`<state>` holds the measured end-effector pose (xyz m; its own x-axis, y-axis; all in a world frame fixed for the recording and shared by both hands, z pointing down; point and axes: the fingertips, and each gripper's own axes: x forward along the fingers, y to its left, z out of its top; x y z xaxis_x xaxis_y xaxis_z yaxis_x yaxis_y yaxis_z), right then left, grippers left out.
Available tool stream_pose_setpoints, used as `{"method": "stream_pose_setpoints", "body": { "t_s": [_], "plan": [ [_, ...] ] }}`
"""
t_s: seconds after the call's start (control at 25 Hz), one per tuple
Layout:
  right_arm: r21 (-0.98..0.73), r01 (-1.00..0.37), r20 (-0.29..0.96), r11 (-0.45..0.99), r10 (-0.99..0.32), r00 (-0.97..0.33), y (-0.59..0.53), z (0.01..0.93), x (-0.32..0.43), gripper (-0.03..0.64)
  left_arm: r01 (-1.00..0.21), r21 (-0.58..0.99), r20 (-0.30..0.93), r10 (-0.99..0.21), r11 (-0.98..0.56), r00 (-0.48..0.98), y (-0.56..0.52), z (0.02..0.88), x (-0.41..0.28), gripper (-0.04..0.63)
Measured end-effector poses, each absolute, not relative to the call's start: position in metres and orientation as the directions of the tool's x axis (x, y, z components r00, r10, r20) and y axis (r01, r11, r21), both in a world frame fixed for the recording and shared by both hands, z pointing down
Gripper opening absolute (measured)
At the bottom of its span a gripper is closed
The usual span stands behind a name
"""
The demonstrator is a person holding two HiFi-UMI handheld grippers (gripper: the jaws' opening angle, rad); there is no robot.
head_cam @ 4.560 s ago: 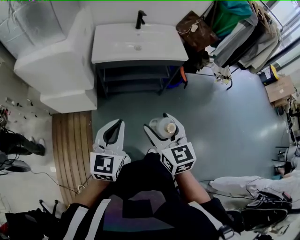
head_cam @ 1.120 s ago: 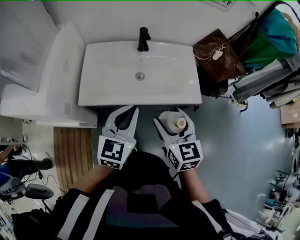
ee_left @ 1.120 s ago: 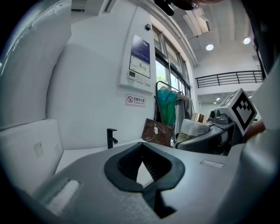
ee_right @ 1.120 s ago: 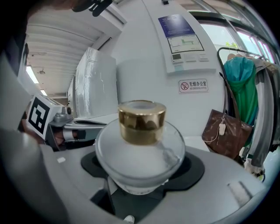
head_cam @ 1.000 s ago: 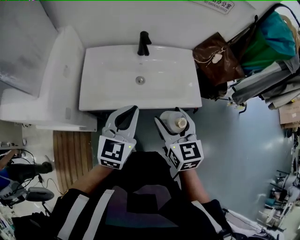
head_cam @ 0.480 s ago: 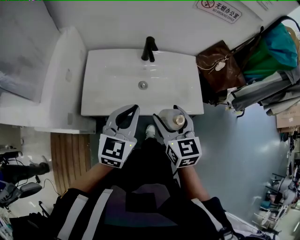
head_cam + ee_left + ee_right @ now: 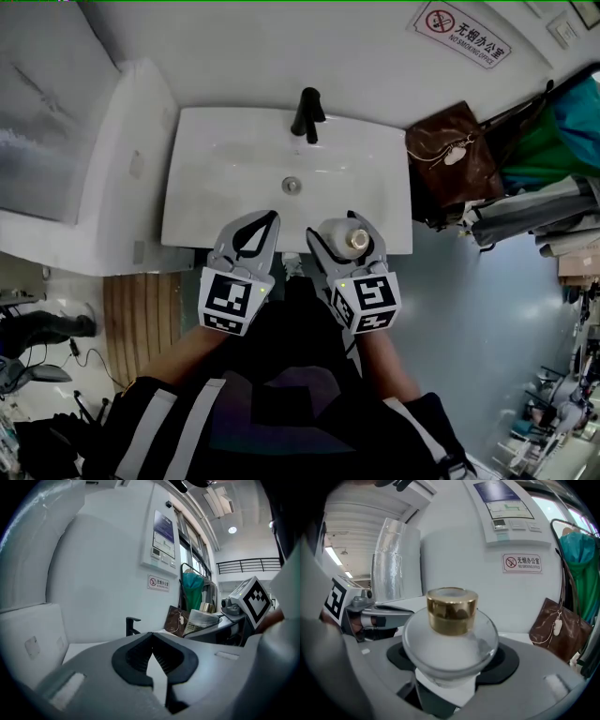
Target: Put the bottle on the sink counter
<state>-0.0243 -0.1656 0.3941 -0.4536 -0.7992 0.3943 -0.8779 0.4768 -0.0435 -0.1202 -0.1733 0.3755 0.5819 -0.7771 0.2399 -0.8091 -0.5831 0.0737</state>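
- Head view: the white rectangular sink tabletop [image 7: 192,202], with a black tap [image 7: 307,112], has drawn nearer. Both grippers now overlap its front edge. The right gripper [image 7: 342,225] carries the round frosted-glass bottle with gold cap [image 7: 347,242], which is not yet set down.
- Left gripper view: the left gripper [image 7: 153,639] has its jaws together at the tips, with nothing between them.
- Right gripper view: the jaws stand wide, clamped on the upright bottle's body. We judge the approach nearly done; only the placing remains.
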Motion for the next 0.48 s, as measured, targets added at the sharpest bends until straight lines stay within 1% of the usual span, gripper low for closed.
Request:
{"method": "stream_pose_setpoints", "body": {
  "t_s": [0.24, 0.48],
  "plan": [
    [-0.049, -0.874, 0.43, 0.483, -0.78, -0.455, -0.204, 0.41, -0.005, 0.339, -0.811, 0.089, 0.287, -0.765, -0.578, 0.577, -0.206, 0.394, -0.099, -0.003],
    [-0.047, -0.877, 0.459, 0.478, -0.769, -0.444, -0.242, 0.424, 0.027, 0.339, -0.799, 0.097, 0.311, -0.745, -0.593, 0.59, -0.24, 0.407, -0.059, -0.003]
  ]
}}
